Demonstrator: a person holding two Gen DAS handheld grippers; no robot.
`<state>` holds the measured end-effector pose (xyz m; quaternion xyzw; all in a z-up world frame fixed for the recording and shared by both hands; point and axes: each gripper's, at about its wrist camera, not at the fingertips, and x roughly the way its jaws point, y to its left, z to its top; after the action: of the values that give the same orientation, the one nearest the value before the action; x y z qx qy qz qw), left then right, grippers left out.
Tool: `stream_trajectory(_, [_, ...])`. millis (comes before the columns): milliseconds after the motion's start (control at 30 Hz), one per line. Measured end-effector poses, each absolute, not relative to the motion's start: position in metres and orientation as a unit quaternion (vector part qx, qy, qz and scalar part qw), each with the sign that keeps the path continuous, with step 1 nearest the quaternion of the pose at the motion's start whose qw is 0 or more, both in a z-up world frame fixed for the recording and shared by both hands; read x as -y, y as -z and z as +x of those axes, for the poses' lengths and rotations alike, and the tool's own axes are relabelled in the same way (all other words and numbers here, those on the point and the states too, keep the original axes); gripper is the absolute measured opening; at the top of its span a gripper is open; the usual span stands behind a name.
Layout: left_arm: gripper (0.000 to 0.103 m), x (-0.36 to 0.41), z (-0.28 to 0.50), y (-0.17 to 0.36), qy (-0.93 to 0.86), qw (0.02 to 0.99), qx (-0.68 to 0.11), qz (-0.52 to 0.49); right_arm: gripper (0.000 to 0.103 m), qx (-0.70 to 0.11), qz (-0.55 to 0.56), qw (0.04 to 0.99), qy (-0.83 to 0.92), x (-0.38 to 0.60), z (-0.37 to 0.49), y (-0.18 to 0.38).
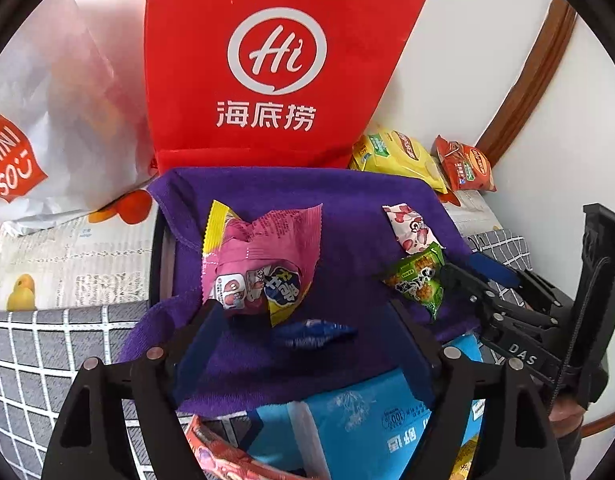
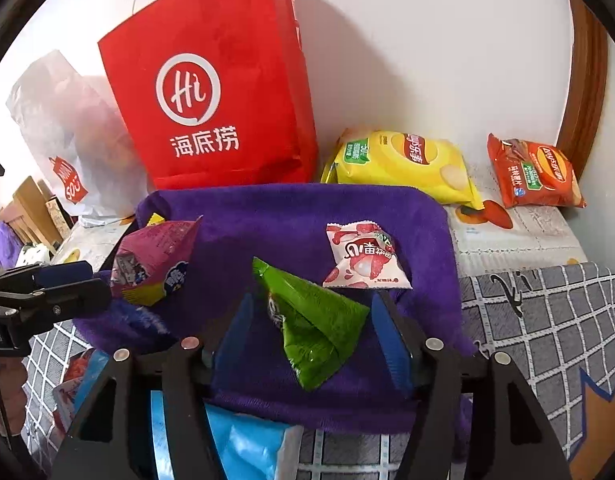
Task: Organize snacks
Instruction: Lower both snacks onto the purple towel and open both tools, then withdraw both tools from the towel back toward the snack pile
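Observation:
A purple cloth (image 1: 347, 208) (image 2: 291, 216) covers a raised surface. On it lie a pink snack packet (image 1: 259, 260) (image 2: 155, 264), a green snack packet (image 1: 417, 280) (image 2: 319, 328), a white-and-red strawberry packet (image 1: 411, 228) (image 2: 363, 256) and a small blue packet (image 1: 315, 332). My left gripper (image 1: 307, 320) is open, its jaws around the blue packet, its left finger next to the pink one. My right gripper (image 2: 311, 320) (image 1: 451, 276) is open with the green packet between its jaws.
A red tote bag (image 1: 275, 60) (image 2: 211, 92) and a white Miniso bag (image 1: 39, 120) (image 2: 63, 136) stand behind the cloth. Yellow (image 2: 403, 164) (image 1: 399, 152) and red (image 2: 535, 172) (image 1: 465, 164) chip bags lie at the back right by the wall. A blue tissue pack (image 1: 367, 420) (image 2: 247, 444) lies in front.

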<state>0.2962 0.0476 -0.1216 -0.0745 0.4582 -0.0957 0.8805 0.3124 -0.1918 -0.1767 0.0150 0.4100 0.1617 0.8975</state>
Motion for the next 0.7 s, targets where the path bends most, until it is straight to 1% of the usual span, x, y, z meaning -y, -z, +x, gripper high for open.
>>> stream_trajectory(200, [0.081,-0.053,0.278,0.108,0.096,0.883,-0.452,-0.085,0.066,-0.407,0.009,0.900,-0.156,0.196,0.291,0.162])
stream_trajectory(367, [0.081,-0.061,0.254,0.096,0.101,0.884,-0.447,-0.092,0.066,-0.406,0.004,0.902,-0.145,0.203,0.268,0.151])
stream_trajectory(467, [0.081,-0.065,0.237,0.092,0.104,0.884,-0.444,-0.101,0.067,-0.421,0.004,0.897,-0.137,0.210,0.254,0.149])
stream_trajectory(700, [0.081,-0.073,0.200,0.089,0.096,0.886,-0.439,-0.111,0.067,-0.441,0.050,0.881,-0.161,0.228,0.221,0.152])
